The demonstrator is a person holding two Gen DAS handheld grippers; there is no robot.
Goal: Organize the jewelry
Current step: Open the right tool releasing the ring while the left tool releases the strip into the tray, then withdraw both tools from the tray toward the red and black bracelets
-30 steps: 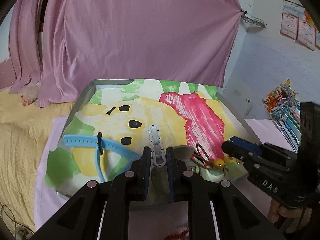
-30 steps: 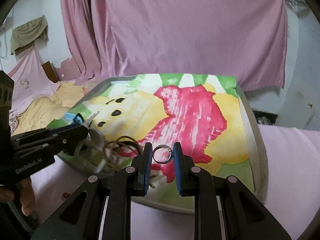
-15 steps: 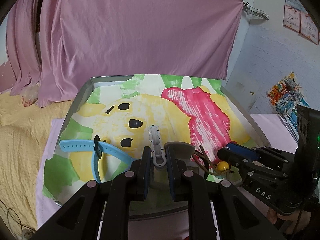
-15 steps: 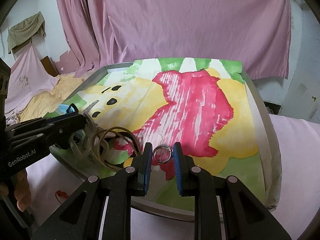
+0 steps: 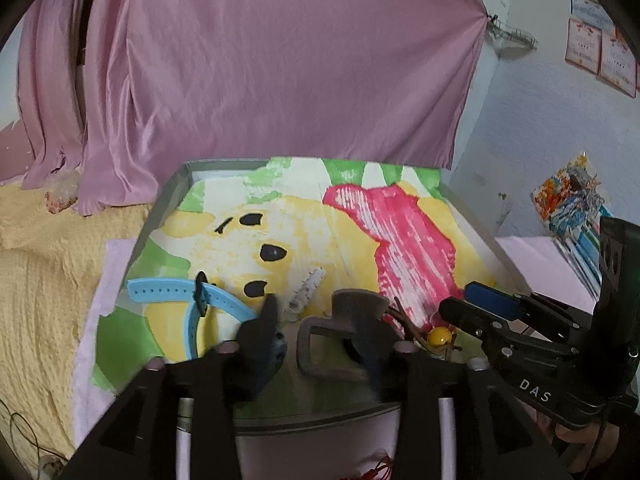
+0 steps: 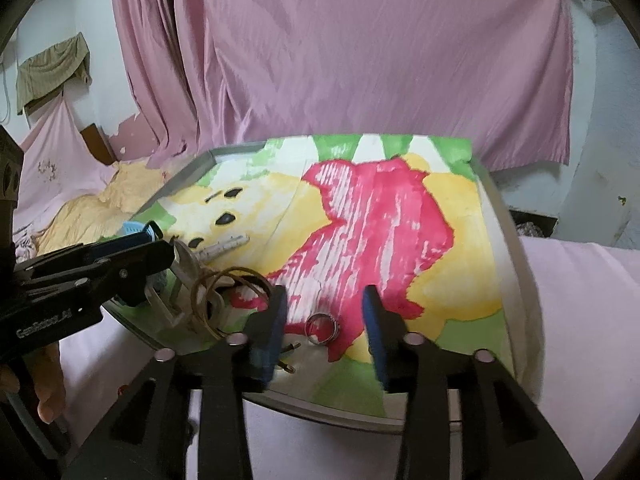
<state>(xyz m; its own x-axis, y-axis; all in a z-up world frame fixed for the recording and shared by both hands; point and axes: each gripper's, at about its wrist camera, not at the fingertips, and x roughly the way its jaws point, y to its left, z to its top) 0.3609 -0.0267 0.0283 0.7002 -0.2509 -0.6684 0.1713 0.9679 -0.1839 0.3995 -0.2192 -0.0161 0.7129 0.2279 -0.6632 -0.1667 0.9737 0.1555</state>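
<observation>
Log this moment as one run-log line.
left gripper: open, empty | right gripper: open, empty | silver ring: on tray, between right fingers | white strap: on tray

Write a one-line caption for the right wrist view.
Right tongs open over a silver ring lying on the cartoon-print tray liner; left tongs beside brown cord loops.

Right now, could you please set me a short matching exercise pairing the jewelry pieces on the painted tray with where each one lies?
Things:
1. small silver metal ring
2. light blue perforated plastic strap
3. white perforated band piece
4. round yellow bead

Places:
A. near the tray's left edge
B. under the right gripper's tip, in the left view
C. between the open right fingers
D. just beyond the open left gripper

Pairs: 1-C, 2-A, 3-D, 4-B
</observation>
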